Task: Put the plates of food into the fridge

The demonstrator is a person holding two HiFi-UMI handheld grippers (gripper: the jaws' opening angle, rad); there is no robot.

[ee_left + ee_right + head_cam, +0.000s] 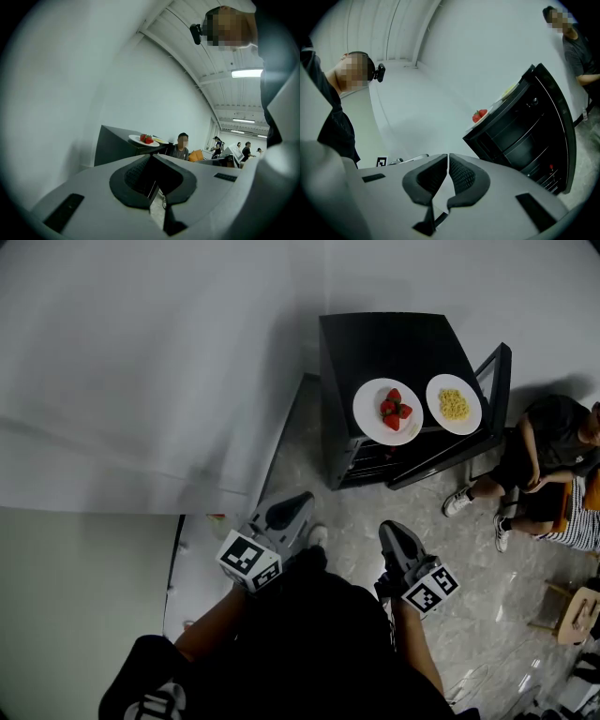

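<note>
Head view, looking down: the fridge [375, 343] is a low black box, and its door [459, 442] is swung open.

- Both plates sit on the fridge's top near the front edge, side by side and just apart.
- The plate of strawberries [370, 409] is farther from the open door. The plate of yellow food [469, 420] is nearer it.
- We hold the left gripper [298, 501] and the right gripper [392, 532] well short of the fridge, both pointing roughly its way.
- Left gripper view: the pads meet at the tips, with nothing caught between.
- Right gripper view: the jaws are drawn together on nothing, with only a hairline slit between the pads.
- A seated person [553, 442] is just beside the fridge on the door side.
</note>
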